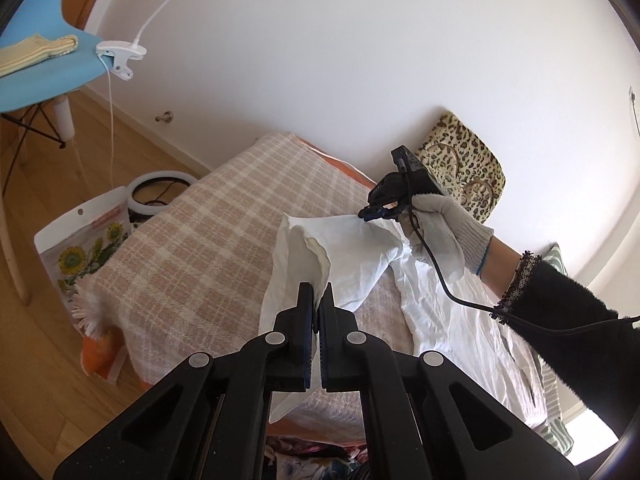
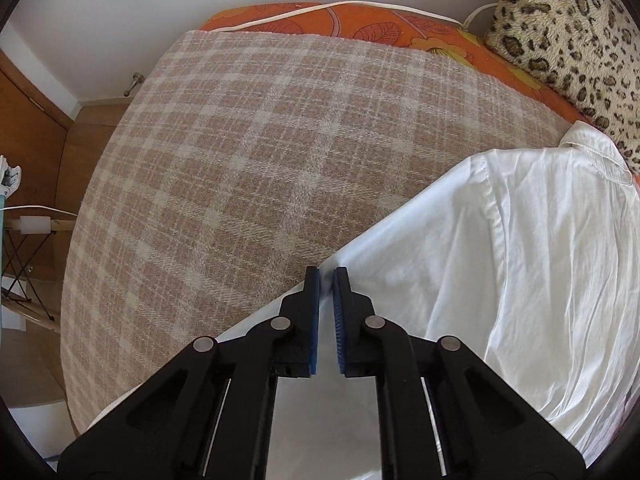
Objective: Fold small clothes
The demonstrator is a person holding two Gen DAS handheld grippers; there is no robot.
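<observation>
A: Nearest, left gripper [image 1: 319, 296]: fingers [image 1: 306, 320] pressed together on a bunched edge of the white shirt [image 1: 452, 320], likely a cuff or sleeve end, lifted clear of the bed.

B: And the right gripper [image 2: 326, 280]?

A: Fingers [image 2: 313, 320] nearly closed, pinching a taut fold of the same shirt. Seen from the left wrist too, held in a gloved hand [image 1: 440, 232] above the cloth, sleeve stretched between the two grips.

B: Shirt's place?

A: Spread along the right-hand side of the bed, over the checked blanket [image 2: 248, 152], collar [image 2: 592, 148] toward the far end, just beside the leopard-print cushion [image 2: 568, 28]. Rest of the body lying flat, wrinkled.

B: Handling?

A: Probably light, thin woven cotton: limp, no stiffness, sagging wherever unsupported. Creases easily; not fragile. Likely to slide a little on the rough blanket, less so on itself.

B: Best hold?

A: At seams and hems, by judgement: cuff, shoulder seam, bottom corners. Doubled cloth there, firmer to pinch, less prone to slipping out than a single layer mid-panel.
</observation>
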